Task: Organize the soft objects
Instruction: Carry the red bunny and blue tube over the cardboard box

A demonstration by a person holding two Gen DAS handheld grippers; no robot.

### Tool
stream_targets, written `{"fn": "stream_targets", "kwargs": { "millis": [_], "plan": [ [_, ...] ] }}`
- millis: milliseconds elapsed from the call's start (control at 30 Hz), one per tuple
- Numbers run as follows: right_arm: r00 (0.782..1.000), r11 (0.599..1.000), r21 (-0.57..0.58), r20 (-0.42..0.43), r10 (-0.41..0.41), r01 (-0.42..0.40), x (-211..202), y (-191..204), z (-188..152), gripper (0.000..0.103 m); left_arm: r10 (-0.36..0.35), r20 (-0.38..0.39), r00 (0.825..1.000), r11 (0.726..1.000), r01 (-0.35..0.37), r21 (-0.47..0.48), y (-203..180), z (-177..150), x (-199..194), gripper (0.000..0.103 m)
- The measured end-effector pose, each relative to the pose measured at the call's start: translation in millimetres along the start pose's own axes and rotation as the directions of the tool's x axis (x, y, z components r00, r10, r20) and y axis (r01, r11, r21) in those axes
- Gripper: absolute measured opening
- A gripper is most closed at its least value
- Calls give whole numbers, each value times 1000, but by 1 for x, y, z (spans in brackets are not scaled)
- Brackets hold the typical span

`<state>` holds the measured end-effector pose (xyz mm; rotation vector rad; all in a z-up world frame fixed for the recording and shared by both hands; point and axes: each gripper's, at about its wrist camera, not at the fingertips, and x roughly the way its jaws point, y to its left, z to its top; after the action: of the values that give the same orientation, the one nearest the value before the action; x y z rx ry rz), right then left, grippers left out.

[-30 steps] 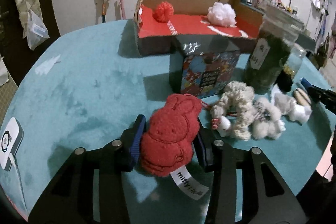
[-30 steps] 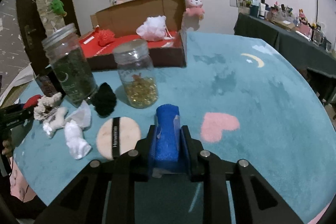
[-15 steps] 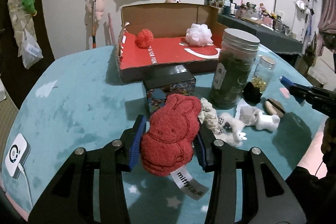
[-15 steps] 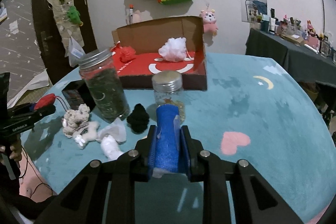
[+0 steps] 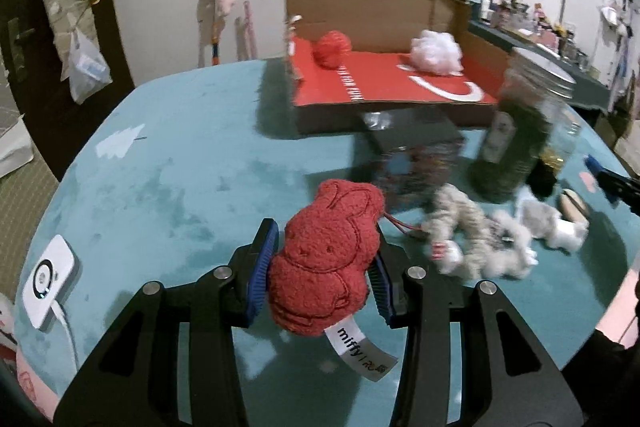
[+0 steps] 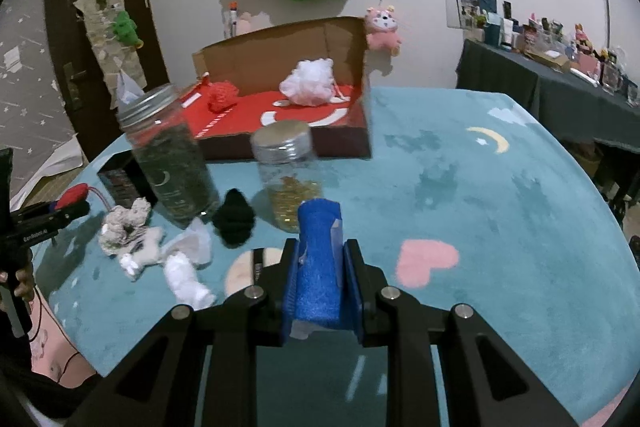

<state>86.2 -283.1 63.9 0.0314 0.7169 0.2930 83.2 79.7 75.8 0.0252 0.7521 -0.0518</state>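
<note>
1. The left tongs (image 5: pixel 322 269) were clamped on a red plush rabbit (image 5: pixel 328 259), held clear above the near edge of the teal counter (image 5: pixel 168 179); its long axis ran along the fingers, ears pointing away toward the cardboard box (image 5: pixel 384 39), its label hanging nearest the camera.
2. The right tongs (image 6: pixel 320 275) were closed on a blue sponge roll (image 6: pixel 318 267), its long axis also pointing forward and up, above the counter's near edge.
3. Pale plush toys (image 6: pixel 132 231) lay near the counter's front, beside two jars (image 6: pixel 168 155).
</note>
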Motion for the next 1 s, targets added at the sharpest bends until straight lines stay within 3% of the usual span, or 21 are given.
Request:
{"fn": "stream_targets", "kwargs": {
  "millis": [333,600,1000],
  "plan": [
    [1000,1000,-11,-4,-23,23,14,-25,25,24,55,-3,998,998,-55,-29,43,28,17,41],
    [1000,999,-42,-7,11,-11,32,-32,50,24,-44,5,999,999,44,-2,54,54,36,41],
    [995,989,-109,-7,104,-104,53,-27,79,24,-141,14,990,979,137,153,35,90,57,41]
  ]
}}
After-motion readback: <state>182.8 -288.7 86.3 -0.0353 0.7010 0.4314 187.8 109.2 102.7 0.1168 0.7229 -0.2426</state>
